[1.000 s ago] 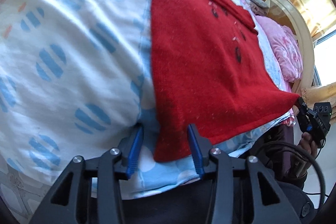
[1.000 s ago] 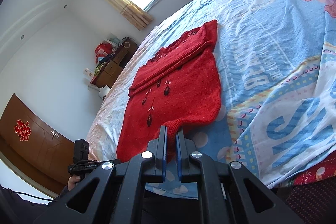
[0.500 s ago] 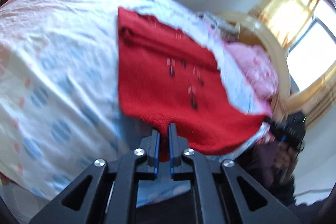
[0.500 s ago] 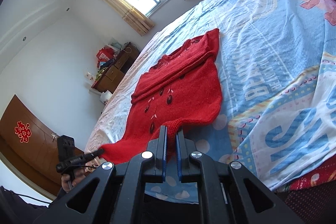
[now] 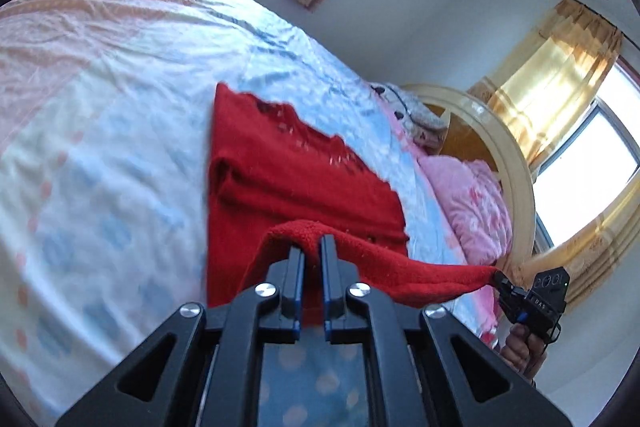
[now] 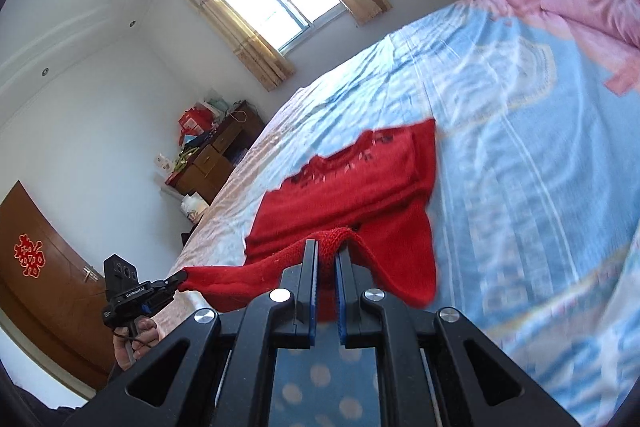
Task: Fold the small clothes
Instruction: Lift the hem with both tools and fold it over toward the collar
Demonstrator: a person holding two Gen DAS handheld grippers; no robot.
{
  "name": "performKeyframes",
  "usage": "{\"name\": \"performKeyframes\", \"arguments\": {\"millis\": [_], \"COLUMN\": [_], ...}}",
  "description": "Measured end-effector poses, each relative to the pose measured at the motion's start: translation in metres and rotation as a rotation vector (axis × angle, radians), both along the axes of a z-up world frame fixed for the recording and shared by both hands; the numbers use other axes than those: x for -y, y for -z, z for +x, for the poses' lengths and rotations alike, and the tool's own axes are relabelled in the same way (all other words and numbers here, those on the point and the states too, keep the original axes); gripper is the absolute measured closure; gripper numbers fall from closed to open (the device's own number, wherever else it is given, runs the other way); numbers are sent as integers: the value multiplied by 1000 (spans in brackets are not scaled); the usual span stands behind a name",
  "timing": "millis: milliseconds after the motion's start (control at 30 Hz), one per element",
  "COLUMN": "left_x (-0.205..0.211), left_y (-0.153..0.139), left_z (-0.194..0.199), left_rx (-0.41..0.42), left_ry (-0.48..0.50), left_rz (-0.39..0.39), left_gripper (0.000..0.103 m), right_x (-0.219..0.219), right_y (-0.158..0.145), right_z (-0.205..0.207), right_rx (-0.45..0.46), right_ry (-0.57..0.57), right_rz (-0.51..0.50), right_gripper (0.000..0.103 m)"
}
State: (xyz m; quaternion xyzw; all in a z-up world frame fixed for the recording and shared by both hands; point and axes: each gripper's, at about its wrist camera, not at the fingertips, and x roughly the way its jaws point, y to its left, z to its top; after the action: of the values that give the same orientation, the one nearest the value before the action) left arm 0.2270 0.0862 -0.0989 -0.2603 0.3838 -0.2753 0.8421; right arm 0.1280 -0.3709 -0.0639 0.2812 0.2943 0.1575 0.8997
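A small red knitted sweater (image 5: 292,179) lies on the bed, sleeves folded in, its far part flat; it also shows in the right wrist view (image 6: 352,191). My left gripper (image 5: 312,247) is shut on one corner of the sweater's hem and holds it above the bed. My right gripper (image 6: 326,251) is shut on the other hem corner. The hem hangs stretched between the two grippers. The right gripper shows from the left wrist view (image 5: 500,277), and the left gripper from the right wrist view (image 6: 176,281), each pinching red cloth.
The bed (image 5: 100,99) has a pale blue and pink patterned cover. A pink quilt (image 5: 472,203) and a curved wooden headboard (image 5: 508,155) are at its head. A wooden dresser (image 6: 216,159) with clutter and a brown door (image 6: 44,267) stand beyond the bed.
My left gripper has shut on the hem corner. Both grippers have risen, lifting the hem off the bed and carrying it toward the sweater's far end.
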Motion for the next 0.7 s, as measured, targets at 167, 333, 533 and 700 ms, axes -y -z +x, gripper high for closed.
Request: {"name": "performKeyframes", "arguments": {"millis": [167, 333, 533, 700], "left_x": [2, 13, 21, 27], "left_y": [-12, -19, -17, 0], "left_z": [34, 80, 134, 171], "left_rx": [20, 15, 9, -30], "left_ry": [-20, -41, -74, -89], "left_rz": [-31, -14, -3, 25], "left_gripper": [96, 96, 96, 96], "right_x": [2, 4, 5, 10], "right_y": [-19, -34, -34, -14], "right_z": [46, 90, 153, 197], "right_rx": [28, 41, 13, -49], "right_ry": [14, 33, 72, 101], "right_rz": [-19, -39, -69, -80], "right_gripper": [96, 96, 96, 96]}}
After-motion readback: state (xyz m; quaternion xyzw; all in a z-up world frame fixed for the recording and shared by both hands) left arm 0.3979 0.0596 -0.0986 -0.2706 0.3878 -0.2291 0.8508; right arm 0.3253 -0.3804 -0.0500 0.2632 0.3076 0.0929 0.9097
